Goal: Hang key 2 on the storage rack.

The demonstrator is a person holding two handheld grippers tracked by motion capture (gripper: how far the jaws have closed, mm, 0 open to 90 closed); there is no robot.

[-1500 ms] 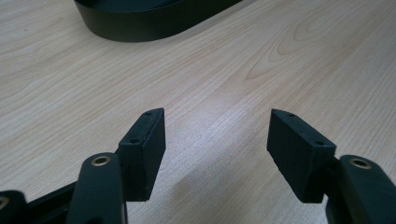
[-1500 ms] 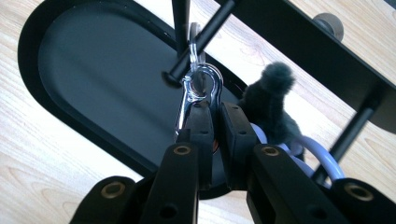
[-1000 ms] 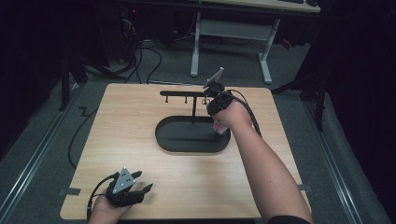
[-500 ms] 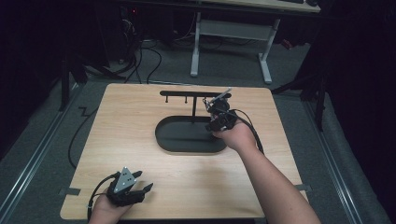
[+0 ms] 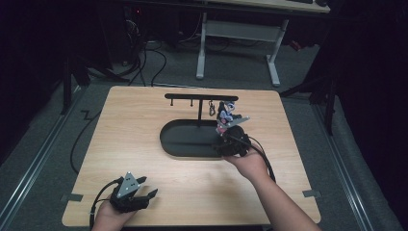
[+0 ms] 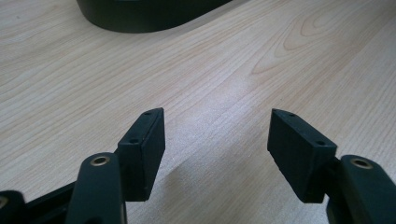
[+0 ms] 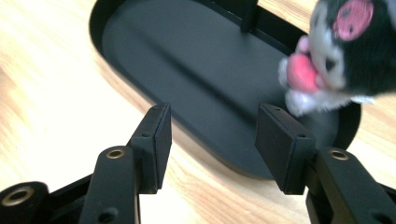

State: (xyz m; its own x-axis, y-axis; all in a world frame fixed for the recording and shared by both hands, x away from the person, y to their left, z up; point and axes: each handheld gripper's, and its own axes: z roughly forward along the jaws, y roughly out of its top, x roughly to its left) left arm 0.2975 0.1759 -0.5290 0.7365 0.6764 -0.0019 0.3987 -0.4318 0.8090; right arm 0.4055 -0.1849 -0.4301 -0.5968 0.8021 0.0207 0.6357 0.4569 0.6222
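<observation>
With nothing between them, the right gripper [image 7: 212, 140], whose jaws have just been opening, hangs released over the oval black tray [image 7: 187, 60], long axis across the table, where the plush keychain [image 7: 336, 51] dangles at two o'clock, while the left gripper [image 6: 217, 149] rests unclenched.

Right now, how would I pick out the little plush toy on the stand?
Find the black oval tray at the middle of the light wooden table; a black T-shaped rack rises from it. The small black-and-white plush toy with pink patches hangs at the bar's right end, beside a bare metal clasp.
</observation>
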